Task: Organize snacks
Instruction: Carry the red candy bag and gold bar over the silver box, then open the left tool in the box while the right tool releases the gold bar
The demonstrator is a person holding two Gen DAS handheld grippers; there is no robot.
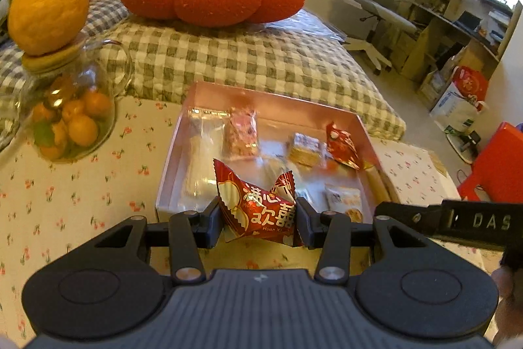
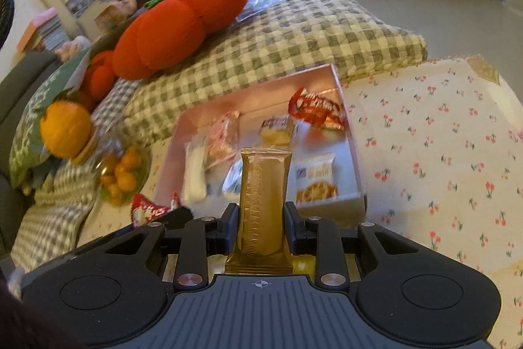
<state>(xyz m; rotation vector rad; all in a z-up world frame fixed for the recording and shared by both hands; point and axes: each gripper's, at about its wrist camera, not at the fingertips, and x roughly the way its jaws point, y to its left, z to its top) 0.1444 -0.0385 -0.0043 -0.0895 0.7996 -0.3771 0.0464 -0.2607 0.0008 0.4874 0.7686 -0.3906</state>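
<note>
Crinkly red foil candy (image 1: 258, 211); flat gold bar (image 2: 263, 201).

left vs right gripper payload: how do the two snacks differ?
The red candy packet in the left gripper is short and puffy with twisted ends; the gold bar packet in the right gripper is long, slim and flat. The red candy packet bears large printed characters; the gold bar packet is plain foil. Both are clamped in front of the pink box.

Red candy wrapper (image 1: 258, 211): "Huan Xi"; black bar (image 1: 483, 223): perhaps "DAS".
</note>
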